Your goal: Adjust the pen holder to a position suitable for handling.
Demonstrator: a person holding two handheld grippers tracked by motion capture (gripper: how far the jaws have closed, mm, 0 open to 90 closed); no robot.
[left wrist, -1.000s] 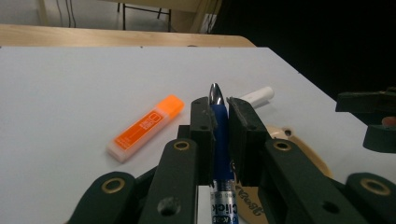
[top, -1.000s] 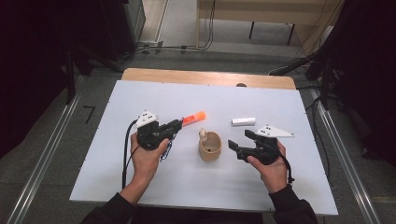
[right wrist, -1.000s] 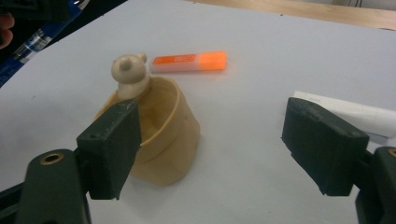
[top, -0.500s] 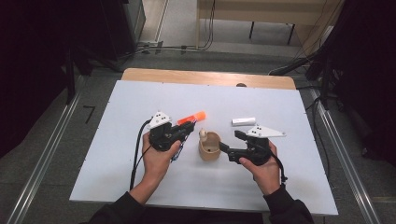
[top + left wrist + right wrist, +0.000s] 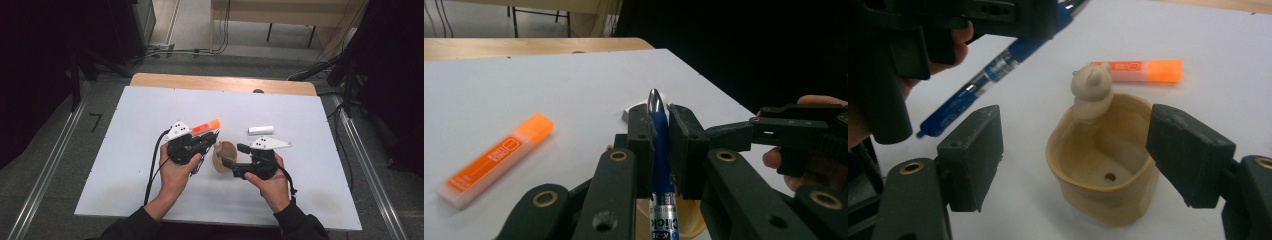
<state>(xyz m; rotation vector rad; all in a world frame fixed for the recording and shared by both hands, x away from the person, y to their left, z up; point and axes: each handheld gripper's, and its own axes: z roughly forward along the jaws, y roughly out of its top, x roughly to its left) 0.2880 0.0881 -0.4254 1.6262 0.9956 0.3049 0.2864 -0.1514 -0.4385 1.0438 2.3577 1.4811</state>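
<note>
A tan wooden pot [image 5: 226, 157] with a small bear figure [image 5: 1091, 87] on its rim stands mid-table. My left gripper [image 5: 212, 137] is shut on a blue pen [image 5: 659, 130], whose silver tip points up and forward past the jaws, just left of the pot. The pen's barrel [image 5: 983, 75] slants down behind that gripper. My right gripper [image 5: 1075, 155] is open, with the pot [image 5: 1103, 175] between its jaws and the pads apart from its walls. Those jaws have just been closing a little.
An orange highlighter [image 5: 206, 126] lies flat just beyond the left gripper. A small white tube [image 5: 261, 130] lies behind the right gripper. The white tabletop [image 5: 150, 110] ends at a wooden strip at the far edge, with dark floor and cables around it.
Both hands have moved inward toward the pot: the left gripper with the pen went right, the right gripper went left until its jaws straddle the pot.
</note>
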